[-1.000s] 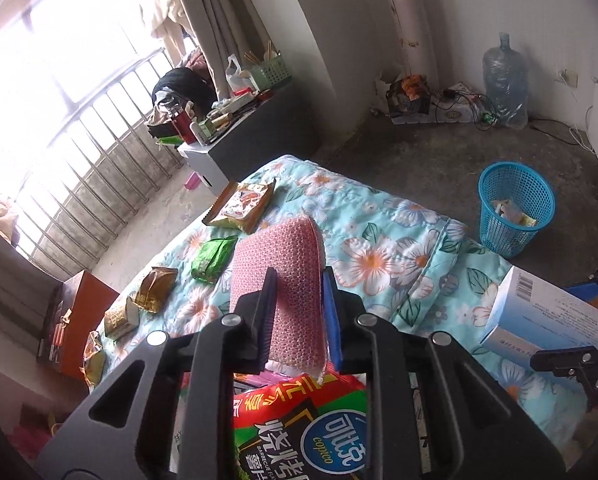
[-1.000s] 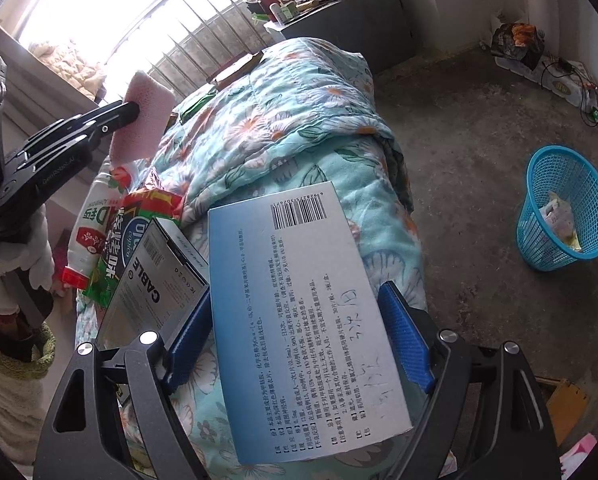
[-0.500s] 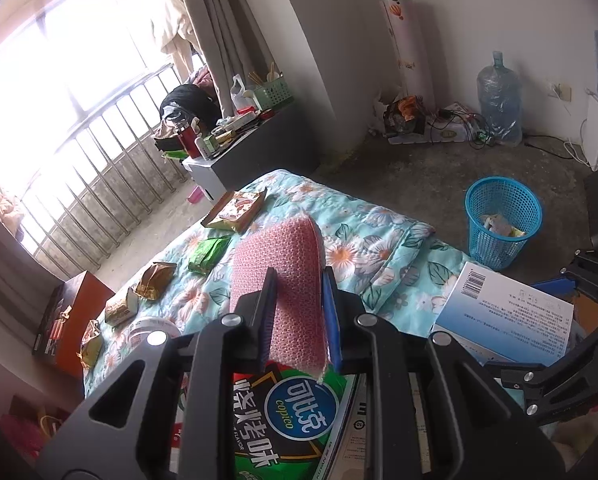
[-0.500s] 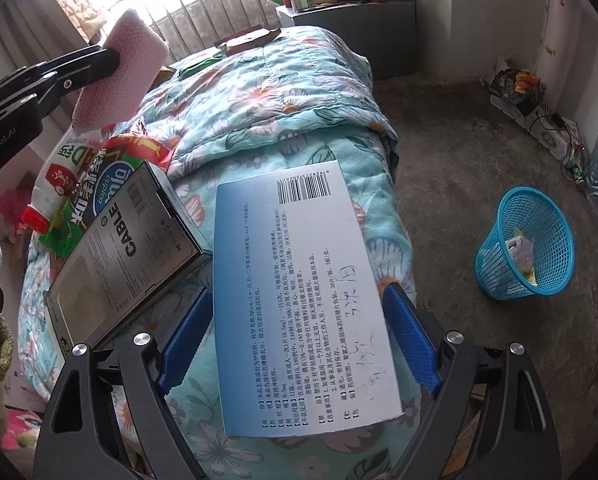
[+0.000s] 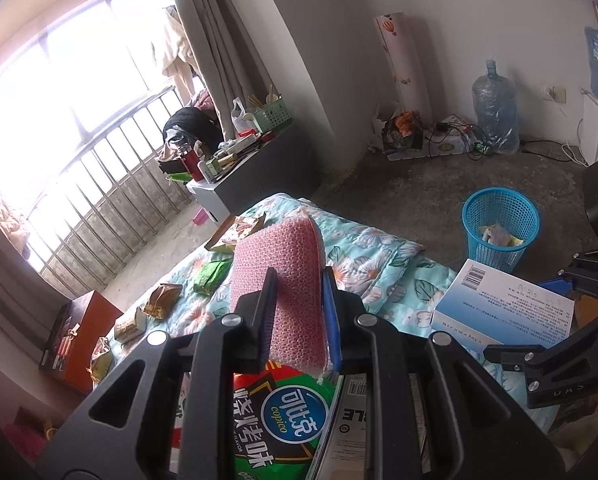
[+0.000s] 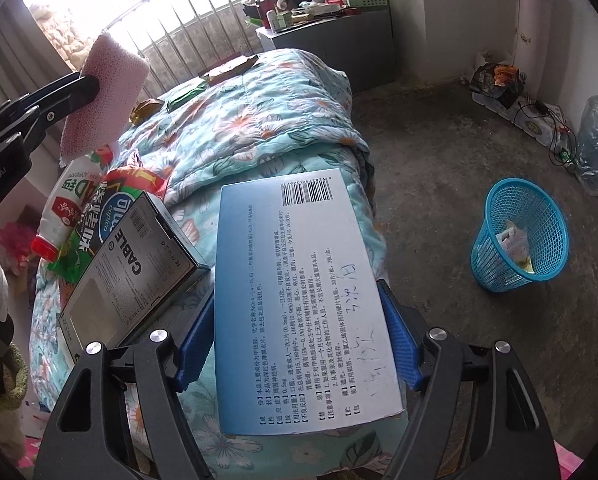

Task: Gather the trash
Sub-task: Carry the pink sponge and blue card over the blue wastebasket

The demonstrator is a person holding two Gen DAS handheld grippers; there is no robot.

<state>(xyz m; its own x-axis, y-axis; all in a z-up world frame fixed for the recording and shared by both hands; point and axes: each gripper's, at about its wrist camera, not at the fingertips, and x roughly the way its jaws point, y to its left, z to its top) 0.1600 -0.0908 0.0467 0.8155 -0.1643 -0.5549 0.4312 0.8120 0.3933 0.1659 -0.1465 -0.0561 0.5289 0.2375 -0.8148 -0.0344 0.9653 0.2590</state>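
Note:
My left gripper (image 5: 299,276) is shut on a pink sponge (image 5: 277,256) and holds it above the near end of the bed. In the right wrist view the sponge (image 6: 107,92) shows at the upper left. A blue and white medicine box (image 6: 299,280) lies on the floral quilt (image 6: 259,120) at the bed's corner. My right gripper (image 6: 297,292) straddles the box; its jaws are closing and the blue pads (image 6: 395,340) meet both long edges. A blue mesh bin (image 6: 499,264) stands on the concrete floor to the right with some trash inside.
Beside the box lie a black "CABLE" box (image 6: 131,276), a green snack bag (image 6: 99,216) and a red-capped white bottle (image 6: 67,200). Several wrappers (image 5: 163,300) sit farther up the bed. A dark cabinet (image 5: 259,176) and a water jug (image 5: 495,112) stand by the walls.
The left gripper has drawn back and up with the sponge. The right jaws have narrowed from a visible gap to the box's edges.

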